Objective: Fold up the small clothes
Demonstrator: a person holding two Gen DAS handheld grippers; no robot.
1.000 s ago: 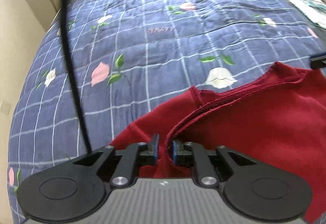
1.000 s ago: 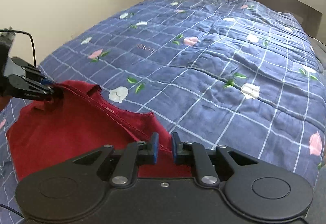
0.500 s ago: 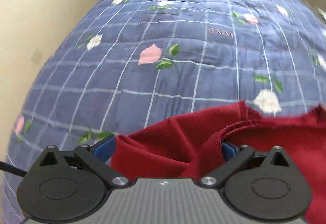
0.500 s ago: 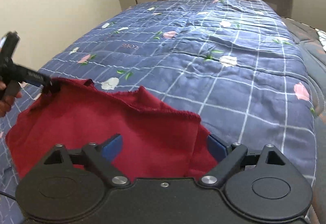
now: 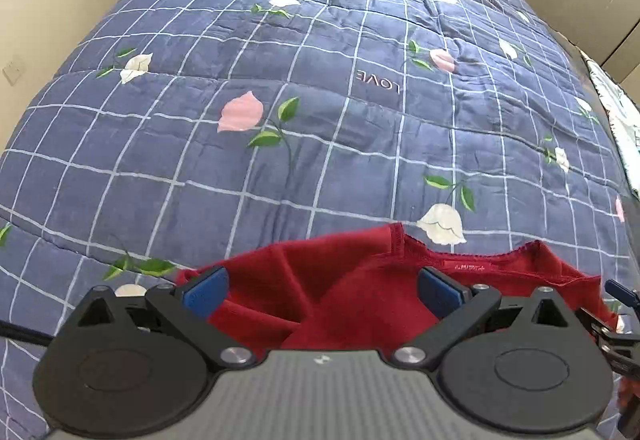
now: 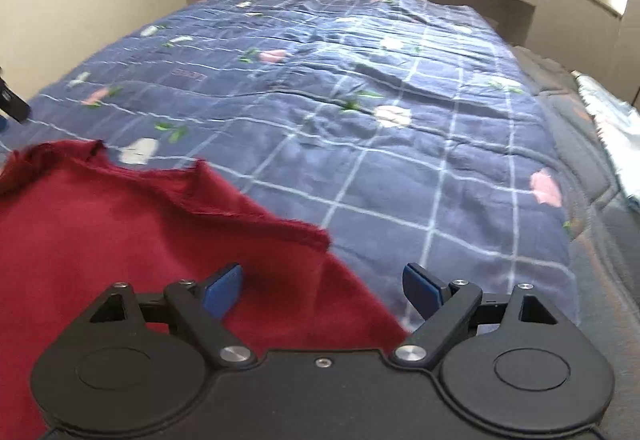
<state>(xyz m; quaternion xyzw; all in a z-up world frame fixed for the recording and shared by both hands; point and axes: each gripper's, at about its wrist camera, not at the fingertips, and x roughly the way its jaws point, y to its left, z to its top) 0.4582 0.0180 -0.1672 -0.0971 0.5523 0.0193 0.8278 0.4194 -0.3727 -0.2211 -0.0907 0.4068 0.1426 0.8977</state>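
Now your left gripper (image 5: 322, 286) has its fingers spread wide, having just opened; the red garment (image 5: 352, 288) lies loose between them, unpressed. Your right gripper (image 6: 322, 290) is open too, after opening and easing slightly inward, with only the garment's edge under it. The garment rests crumpled on the blue floral quilt (image 5: 320, 120), at the bed's near edge.

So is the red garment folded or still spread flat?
Partly folded: the red garment lies on the quilt with one layer doubled over another, creased diagonally, its neckline edge showing. Not a neat finished fold.
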